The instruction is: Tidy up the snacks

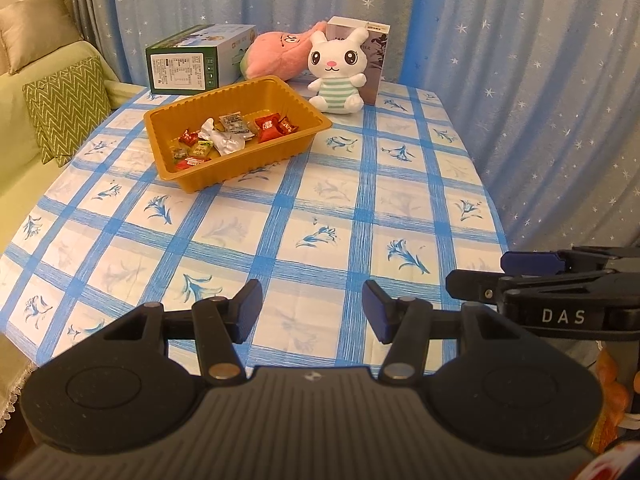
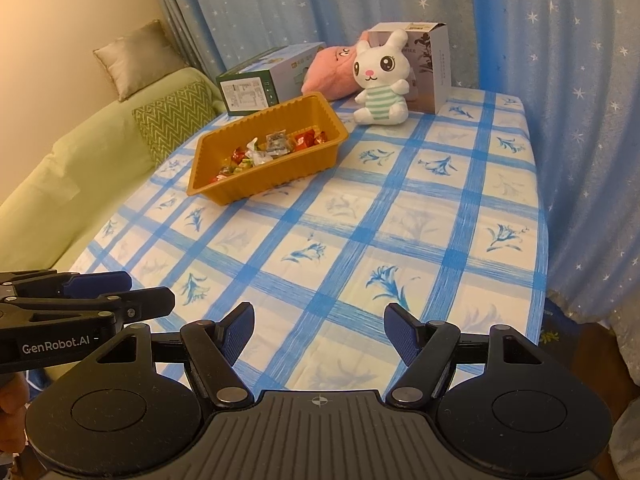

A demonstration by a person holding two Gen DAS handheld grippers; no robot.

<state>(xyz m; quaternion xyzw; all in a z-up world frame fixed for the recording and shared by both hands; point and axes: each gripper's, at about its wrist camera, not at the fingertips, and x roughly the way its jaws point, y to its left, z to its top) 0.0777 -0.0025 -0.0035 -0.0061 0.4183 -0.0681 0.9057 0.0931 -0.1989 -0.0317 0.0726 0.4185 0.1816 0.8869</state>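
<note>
An orange plastic tray stands on the far left part of the table and holds several wrapped snacks. It also shows in the right wrist view, with the snacks inside. My left gripper is open and empty above the table's near edge. My right gripper is open and empty beside it. Each gripper shows from the side in the other's view: the right one, the left one.
A blue-checked tablecloth covers the table. At the back stand a green box, a pink plush, a white rabbit plush and a grey box. A green sofa with cushions is left. Blue curtains hang behind.
</note>
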